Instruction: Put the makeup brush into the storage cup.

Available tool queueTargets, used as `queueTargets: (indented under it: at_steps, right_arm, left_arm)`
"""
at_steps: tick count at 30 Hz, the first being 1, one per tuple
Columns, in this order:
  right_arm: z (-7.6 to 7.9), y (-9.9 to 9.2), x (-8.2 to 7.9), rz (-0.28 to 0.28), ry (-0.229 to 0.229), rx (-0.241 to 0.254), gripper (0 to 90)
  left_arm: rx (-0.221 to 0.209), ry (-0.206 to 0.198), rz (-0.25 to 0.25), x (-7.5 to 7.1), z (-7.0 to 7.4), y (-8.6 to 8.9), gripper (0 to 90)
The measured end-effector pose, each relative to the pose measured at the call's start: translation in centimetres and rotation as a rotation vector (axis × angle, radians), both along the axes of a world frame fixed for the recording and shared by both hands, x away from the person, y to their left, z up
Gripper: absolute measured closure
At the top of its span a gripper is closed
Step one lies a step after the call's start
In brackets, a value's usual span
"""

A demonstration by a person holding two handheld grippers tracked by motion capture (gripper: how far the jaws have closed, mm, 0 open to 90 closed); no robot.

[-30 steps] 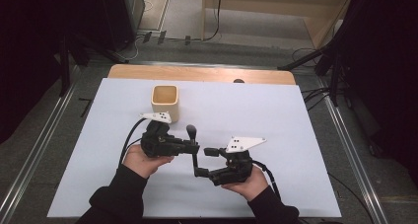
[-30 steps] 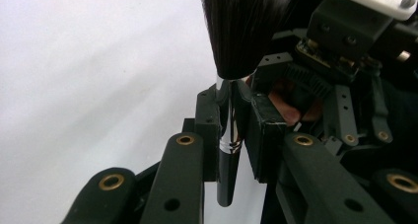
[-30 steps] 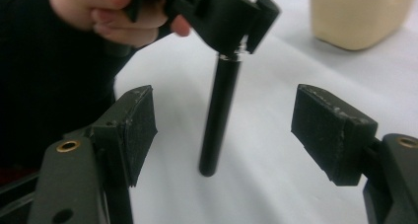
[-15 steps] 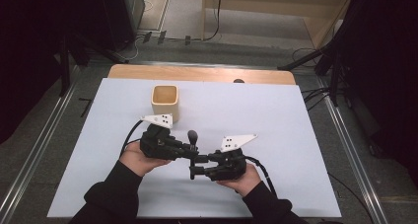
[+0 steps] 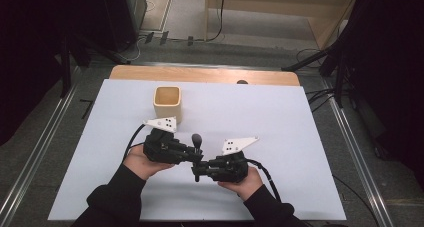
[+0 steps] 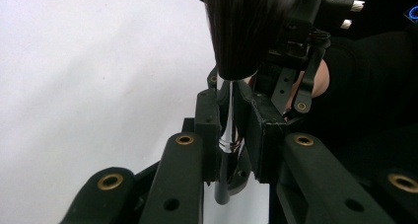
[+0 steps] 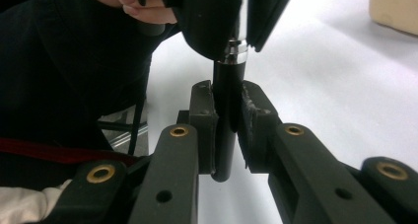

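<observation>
Both pairs of jaws are clamping the same makeup brush, one pair on each stretch of its handle. I am seeing the left gripper pinching the shiny metal neck just below the dark bristles, which are fanning out at the top of the left gripper view. My right gripper has just been closing, and its jaws are now pressing on the black lower handle, right under the silver collar, with the left gripper's jaws sitting directly above in the right gripper view. From the high view, I am watching the brush standing between the two grippers, bristles up, held above the white tabletop near its front edge. Beyond the left hand, a beige square cup is standing upright, well apart from the brush.
</observation>
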State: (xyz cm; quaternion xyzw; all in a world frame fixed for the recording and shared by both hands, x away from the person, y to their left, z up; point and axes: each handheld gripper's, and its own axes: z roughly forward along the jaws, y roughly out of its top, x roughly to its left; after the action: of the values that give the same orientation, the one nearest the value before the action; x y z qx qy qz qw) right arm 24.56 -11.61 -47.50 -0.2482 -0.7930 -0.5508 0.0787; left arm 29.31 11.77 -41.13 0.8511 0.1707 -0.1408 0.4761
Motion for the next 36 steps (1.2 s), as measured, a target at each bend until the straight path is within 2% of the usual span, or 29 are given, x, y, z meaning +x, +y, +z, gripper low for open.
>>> queueTargets:
  at_steps: [2,4,5,7,9,10,11,13,14,15,22,36]
  right_arm:
    - [0.0,0.0,0.0,-0.003,0.0,-0.003,79.0]
    - [0.1,0.0,0.0,-0.008,-0.009,-0.002,79.1]
    - [0.1,0.0,0.0,-0.007,-0.008,0.0,79.1]
    - [0.1,0.0,-0.1,-0.007,-0.008,0.001,79.1]
    - [0.2,-0.1,0.0,-0.011,-0.015,-0.001,79.1]
    - [0.2,-0.1,0.0,-0.011,-0.015,-0.001,79.1]
    - [0.2,-0.1,0.0,-0.011,-0.014,0.0,79.1]
    - [0.2,-0.1,0.0,-0.011,-0.016,0.0,79.1]
    - [0.2,-0.1,-0.1,-0.013,-0.018,0.002,79.1]
    - [0.2,-0.1,-0.1,-0.012,-0.018,0.003,79.1]
    - [0.3,-0.1,-0.1,-0.015,-0.016,0.023,79.1]
    - [0.3,-0.1,-0.1,-0.014,-0.01,0.032,79.1]
  left_arm:
    - [-0.007,0.006,-0.001,0.0,-0.1,0.1,76.5]
    - [-0.014,0.009,-0.002,0.0,-0.2,0.1,71.7]
    - [-0.031,-0.011,-0.003,-0.2,-0.3,0.1,69.0]
    - [-0.035,-0.008,0.001,-0.3,-0.4,0.1,66.6]
    - [-0.055,-0.054,0.004,-0.5,-0.4,0.2,59.7]
    - [-0.055,-0.054,0.004,-0.5,-0.4,0.2,58.2]
    - [-0.062,-0.076,0.008,-0.7,-0.4,0.2,58.2]
    - [-0.068,-0.086,0.016,-0.8,-0.4,0.2,55.7]
    - [-0.077,-0.079,0.026,-0.9,-0.4,0.2,55.6]
    - [-0.09,-0.059,0.059,-0.9,-0.5,0.2,55.7]
    - [-0.132,-0.057,0.104,-0.9,-0.8,0.5,60.0]
    - [-0.133,-0.065,0.093,-1.2,-0.8,0.1,73.9]
